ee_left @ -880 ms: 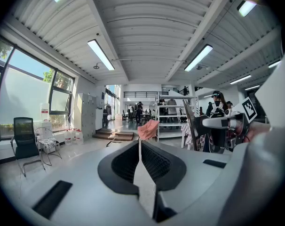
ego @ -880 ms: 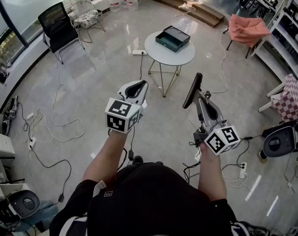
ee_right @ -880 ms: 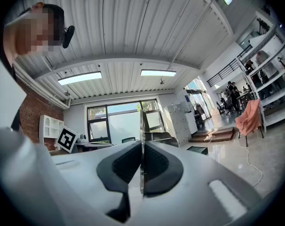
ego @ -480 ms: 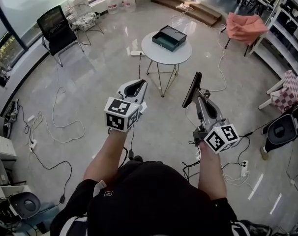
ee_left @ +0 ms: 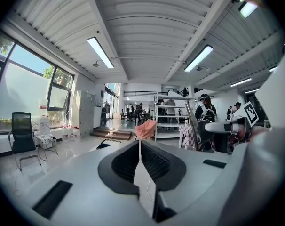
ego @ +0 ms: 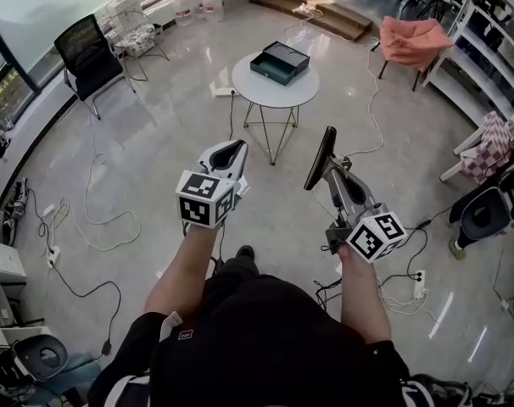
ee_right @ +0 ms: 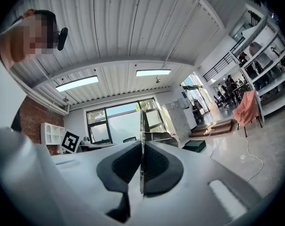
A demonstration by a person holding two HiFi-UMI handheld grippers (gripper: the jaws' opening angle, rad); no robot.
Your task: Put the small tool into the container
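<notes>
The tool point(ee_right: 142, 122) shows edge-on, a thin line in the right gripper point(ee_right: 141, 149), shape unreadable; the container point(ego: 267, 72), far off, is too small to see inside.

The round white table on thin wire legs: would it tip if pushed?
Probably light: the round white table stands on thin wire legs, so a shove may slide it on the glossy floor. The dark teal open box sits toward its far side, so pressing there might tip it.

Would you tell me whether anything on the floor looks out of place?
Loose cables snake across the floor, and a power strip lies right beside the table; nothing looks spilled or damaged.
</notes>
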